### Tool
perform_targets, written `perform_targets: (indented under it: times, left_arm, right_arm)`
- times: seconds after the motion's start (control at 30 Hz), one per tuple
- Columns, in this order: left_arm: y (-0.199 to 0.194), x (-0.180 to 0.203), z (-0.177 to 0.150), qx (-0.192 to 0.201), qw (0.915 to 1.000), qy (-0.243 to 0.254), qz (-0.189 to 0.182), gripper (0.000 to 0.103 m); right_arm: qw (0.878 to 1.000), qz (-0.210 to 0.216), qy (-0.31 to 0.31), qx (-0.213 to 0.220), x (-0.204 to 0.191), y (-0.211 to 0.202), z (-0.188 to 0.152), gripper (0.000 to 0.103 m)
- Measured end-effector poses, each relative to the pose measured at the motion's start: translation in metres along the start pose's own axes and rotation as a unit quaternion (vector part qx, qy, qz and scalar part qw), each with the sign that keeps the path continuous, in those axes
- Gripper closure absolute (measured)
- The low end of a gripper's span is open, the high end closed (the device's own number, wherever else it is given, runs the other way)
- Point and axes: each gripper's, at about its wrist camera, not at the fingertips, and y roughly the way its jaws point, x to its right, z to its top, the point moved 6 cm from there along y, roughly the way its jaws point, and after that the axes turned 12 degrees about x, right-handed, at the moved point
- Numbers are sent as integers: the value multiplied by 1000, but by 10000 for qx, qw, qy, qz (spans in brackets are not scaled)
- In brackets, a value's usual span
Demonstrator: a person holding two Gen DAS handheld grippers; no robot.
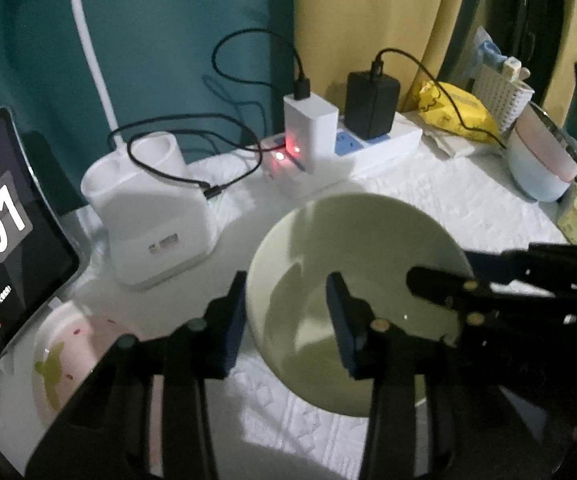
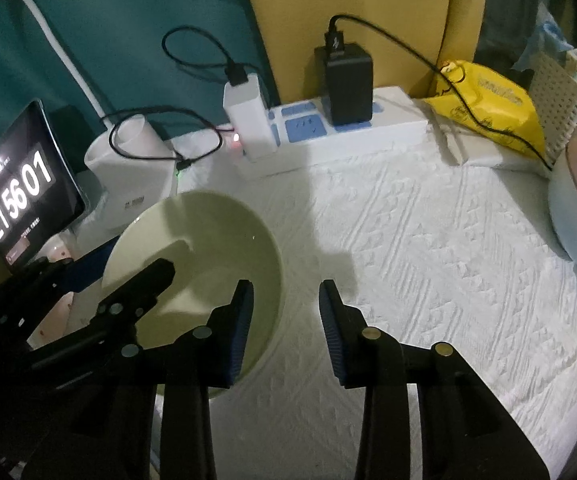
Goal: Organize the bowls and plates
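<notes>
On the white quilted counter (image 2: 428, 240), the pale green bowl (image 1: 360, 264) sits with its rim between the apart fingers of both the left gripper (image 1: 286, 320) and right gripper (image 2: 286, 328), so each should probably clamp evenly before lifting.

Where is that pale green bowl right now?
The pale green bowl sits on the white cloth, in front of the power strip, its rim between each gripper's fingers.
</notes>
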Motion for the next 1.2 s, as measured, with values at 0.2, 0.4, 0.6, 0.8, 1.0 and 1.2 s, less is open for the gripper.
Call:
perform_targets:
  times: [0.2,0.4,0.6,0.8,1.0,1.2]
  left_arm:
    - [2,-3,-1,33,10000,25,10,73]
    - [0,-5,0,83,10000,-1,9,82]
    - [-4,-4,0,139,9999,-45,-52,83]
    - [-12,1,-1,218,9997,-41,-98,83]
    - [-20,1,1,318,9994,-67,-87,83]
    - [-31,1,5,418,9991,-59,-80,83]
  right_arm:
    - [10000,75,-34,-57,-4,5,-2,75]
    - [10000,67,-35,-16,-5,4,0,84]
    - [9999,23,71,91,-1,-1,2,87]
    - [9996,-41,76,286,1,-11,4,88]
    - [9991,-28,32,422,-1,-21,5,89]
    - [9987,34,65,513,-2,-32,5,89]
